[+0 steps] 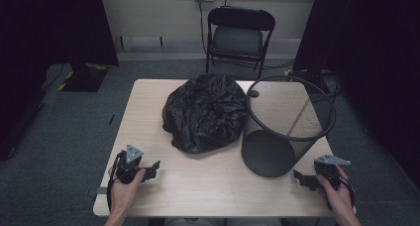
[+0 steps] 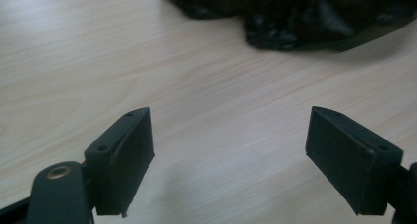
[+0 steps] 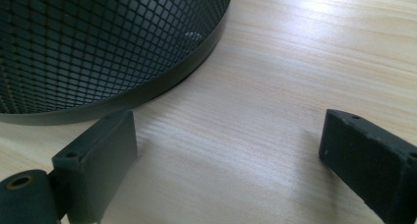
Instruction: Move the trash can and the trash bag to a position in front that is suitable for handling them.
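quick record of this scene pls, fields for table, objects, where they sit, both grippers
table: light wood table
bag: crumpled black plastic bag, lying mid-table
bin: black mesh bin, upright, right of the bag
left gripper: left gripper, jaws apart, holding nothing, near the front left edge
right gripper: right gripper, jaws apart, holding nothing, beside the bin's base
background: folding chair beyond the table

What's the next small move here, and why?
Probably ease the left gripper forward to the bag's near edge and pinch a fold. Its jaws stand open and empty over bare table, with the bag crumpled just ahead. The bin stands upright and unlined beside it; the right gripper, also open, sits by the bin's base and could steady it.
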A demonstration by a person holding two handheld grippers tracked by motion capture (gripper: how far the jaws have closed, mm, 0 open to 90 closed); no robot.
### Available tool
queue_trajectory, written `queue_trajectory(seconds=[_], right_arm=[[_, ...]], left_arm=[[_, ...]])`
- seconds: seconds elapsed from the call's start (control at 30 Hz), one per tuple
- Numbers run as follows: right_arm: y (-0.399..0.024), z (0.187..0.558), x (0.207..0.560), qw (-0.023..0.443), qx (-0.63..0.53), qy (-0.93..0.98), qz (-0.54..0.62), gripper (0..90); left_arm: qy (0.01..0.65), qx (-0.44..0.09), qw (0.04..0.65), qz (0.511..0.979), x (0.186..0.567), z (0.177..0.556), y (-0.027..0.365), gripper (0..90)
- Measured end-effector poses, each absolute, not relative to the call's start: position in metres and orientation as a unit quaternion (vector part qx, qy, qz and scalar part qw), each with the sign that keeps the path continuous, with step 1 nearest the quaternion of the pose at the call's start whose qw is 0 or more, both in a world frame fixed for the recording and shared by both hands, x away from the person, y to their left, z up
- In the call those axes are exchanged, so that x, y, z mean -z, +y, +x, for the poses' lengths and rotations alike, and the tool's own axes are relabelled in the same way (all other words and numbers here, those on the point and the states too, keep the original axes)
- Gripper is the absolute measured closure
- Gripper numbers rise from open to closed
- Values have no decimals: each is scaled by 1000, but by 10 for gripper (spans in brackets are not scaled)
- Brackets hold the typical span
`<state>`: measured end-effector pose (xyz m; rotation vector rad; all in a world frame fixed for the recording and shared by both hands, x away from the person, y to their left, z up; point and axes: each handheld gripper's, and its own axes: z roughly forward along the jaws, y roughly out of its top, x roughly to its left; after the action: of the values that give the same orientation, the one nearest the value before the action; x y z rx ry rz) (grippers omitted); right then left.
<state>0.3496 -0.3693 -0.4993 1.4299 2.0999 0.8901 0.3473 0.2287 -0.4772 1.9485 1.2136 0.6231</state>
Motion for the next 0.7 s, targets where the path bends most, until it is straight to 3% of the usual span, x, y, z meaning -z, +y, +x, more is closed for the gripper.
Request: queue_trajectory(seconds=[0.37,0.7], right_arm=[[-367,349,499,221,-324,764,511,64],[-366,349,499,221,-324,766,510,64]], left_arm=[[379,-215,433,789,449,348,195,183],[357,-211,452,790,433,376,162,230]])
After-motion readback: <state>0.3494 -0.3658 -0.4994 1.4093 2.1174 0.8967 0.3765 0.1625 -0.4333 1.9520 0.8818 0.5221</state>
